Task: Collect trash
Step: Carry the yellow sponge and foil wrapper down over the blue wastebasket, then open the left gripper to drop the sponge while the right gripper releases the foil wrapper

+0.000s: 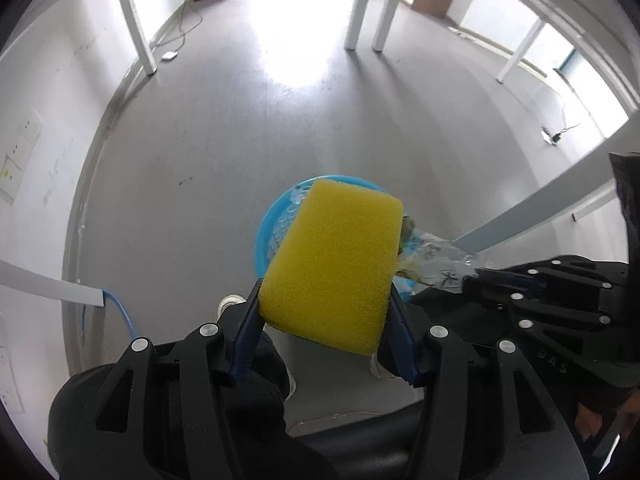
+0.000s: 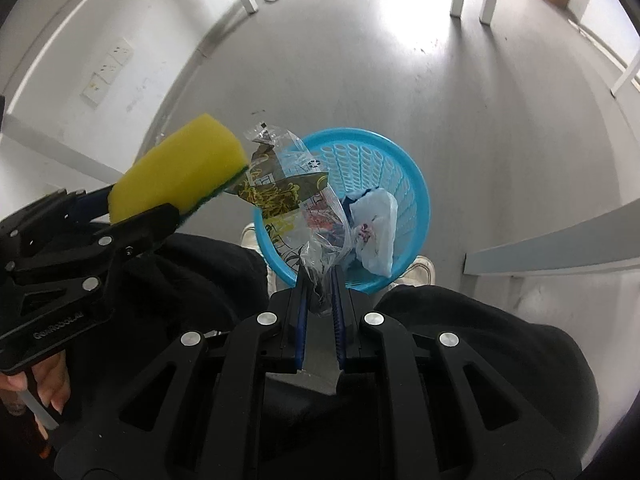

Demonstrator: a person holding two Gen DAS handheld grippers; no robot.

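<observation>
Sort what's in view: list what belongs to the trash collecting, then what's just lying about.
Part of the job:
- yellow sponge, clamped in the left gripper
- clear plastic wrapper, pinched in the right gripper
- blue basket
- white crumpled bag inside the basket

Just lying about:
- white table legs
- cables on the floor
- wall sockets

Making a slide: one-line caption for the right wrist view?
Right gripper holds a plastic wrapper over the blue basket; left gripper holds a yellow sponge.
</observation>
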